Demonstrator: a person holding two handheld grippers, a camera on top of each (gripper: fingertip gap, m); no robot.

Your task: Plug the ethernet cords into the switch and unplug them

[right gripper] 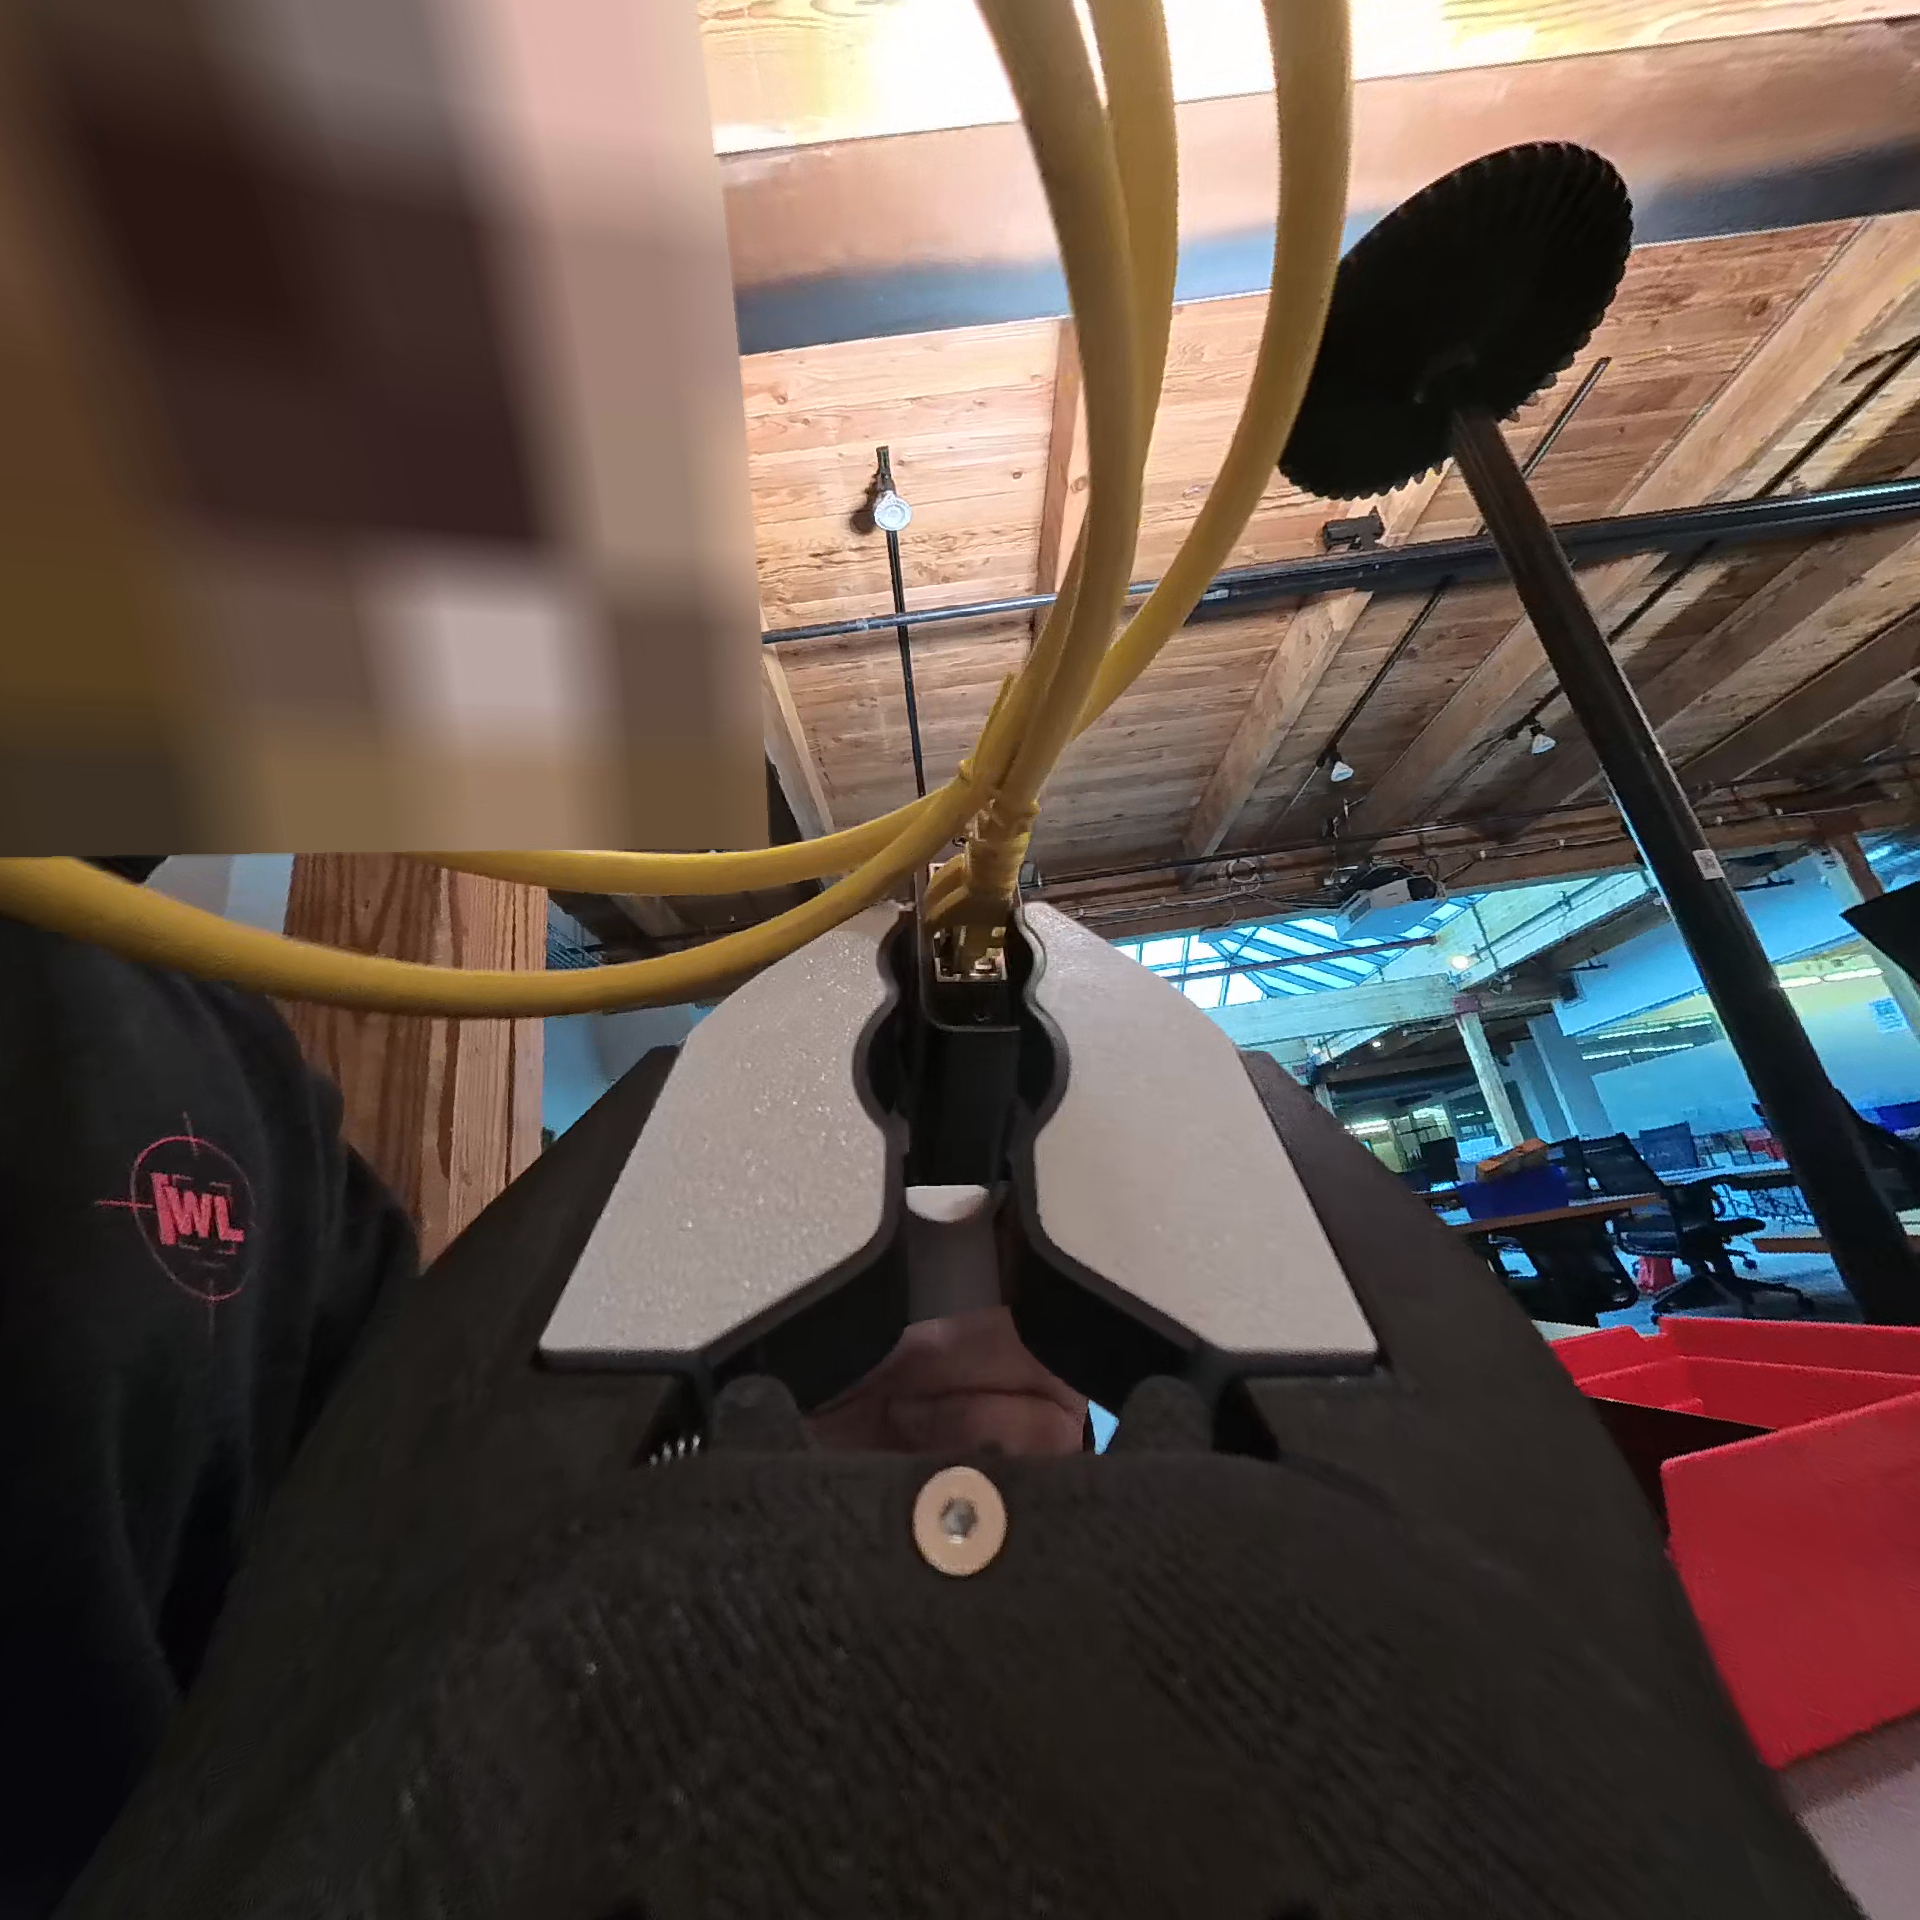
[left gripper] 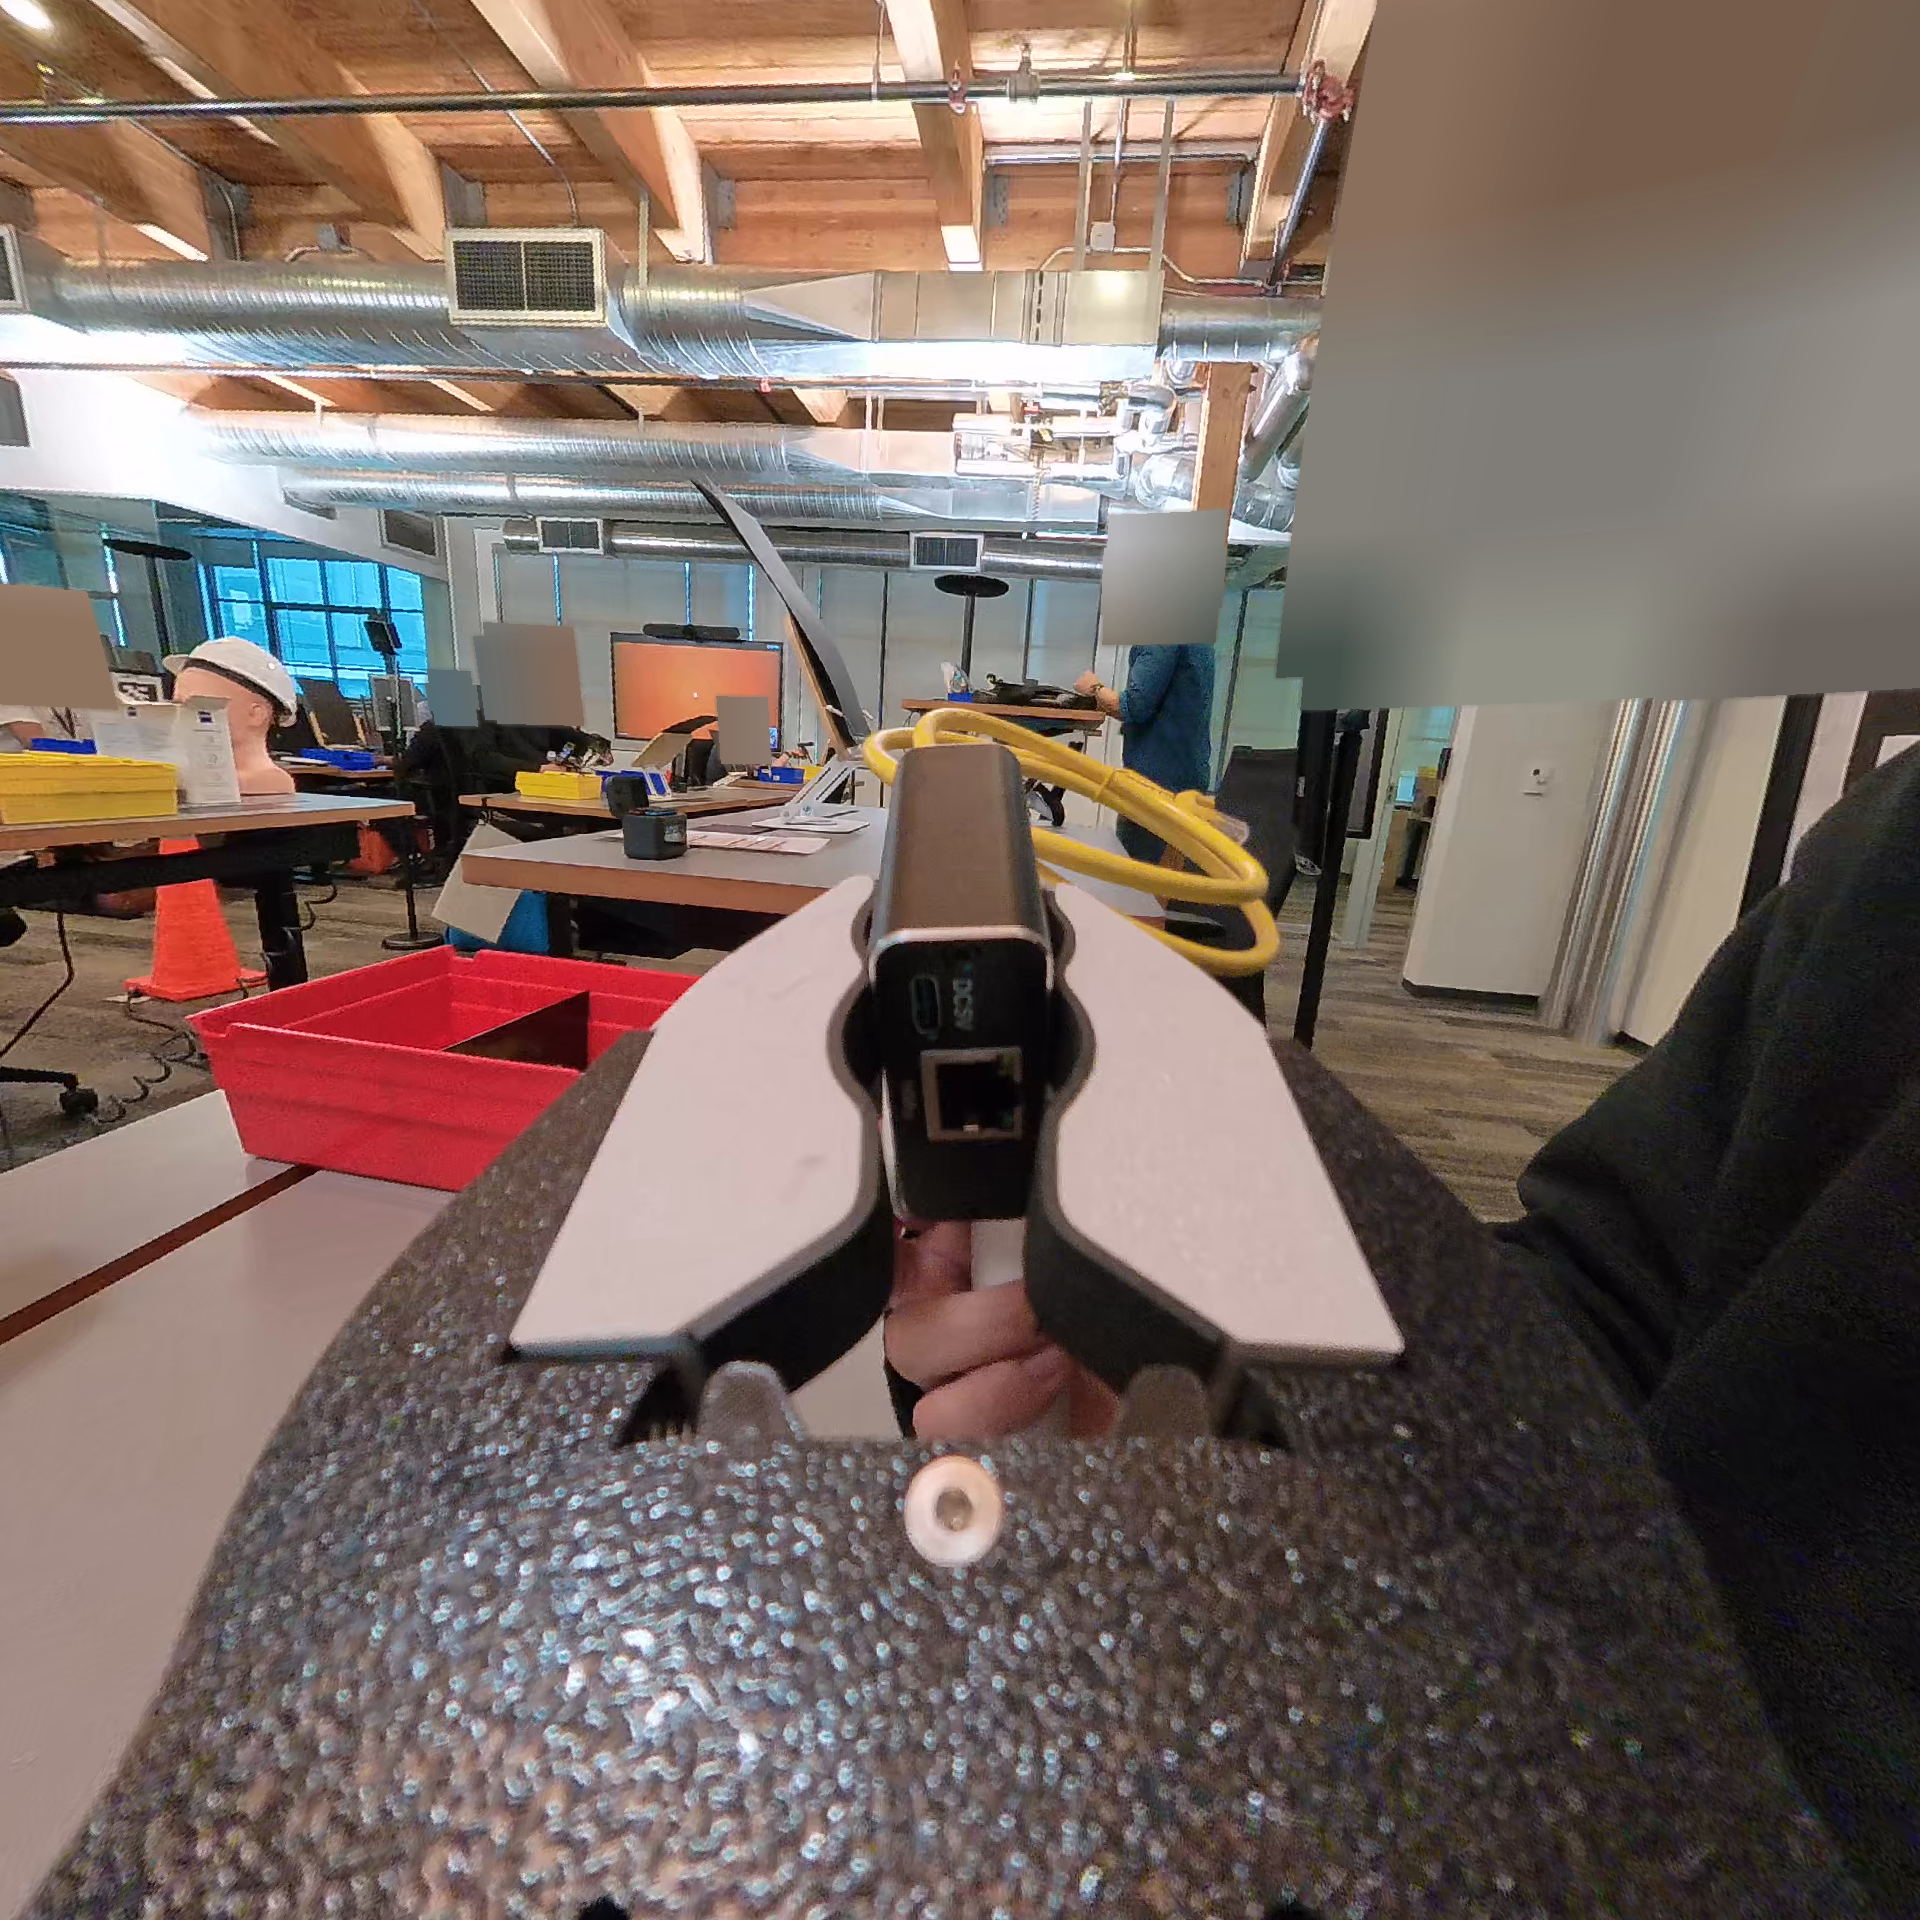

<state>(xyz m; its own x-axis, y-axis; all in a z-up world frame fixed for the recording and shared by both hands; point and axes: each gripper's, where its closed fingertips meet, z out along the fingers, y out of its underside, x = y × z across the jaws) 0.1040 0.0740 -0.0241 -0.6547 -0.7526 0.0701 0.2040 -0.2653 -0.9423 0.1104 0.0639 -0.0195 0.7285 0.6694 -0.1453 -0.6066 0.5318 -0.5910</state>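
The left tongs (left gripper: 961,1039) are closed on the black switch (left gripper: 958,935), gripping its sides, with one empty port facing the camera. Yellow ethernet cords (left gripper: 1153,831) loop out behind it toward 1 o'clock. The right tongs (right gripper: 966,997) are also closed on a black switch (right gripper: 961,1101), where a yellow cord (right gripper: 1039,727) sits plugged in at 12 o'clock. A red tray (left gripper: 416,1049) rests on the bench (left gripper: 125,1351) at 9 o'clock.

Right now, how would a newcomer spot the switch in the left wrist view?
Start at the red tray on the pale table, then look right to the left gripper. Its grey jaws clamp a small black box, the switch; it alone shows a square port, with yellow cord looping behind.
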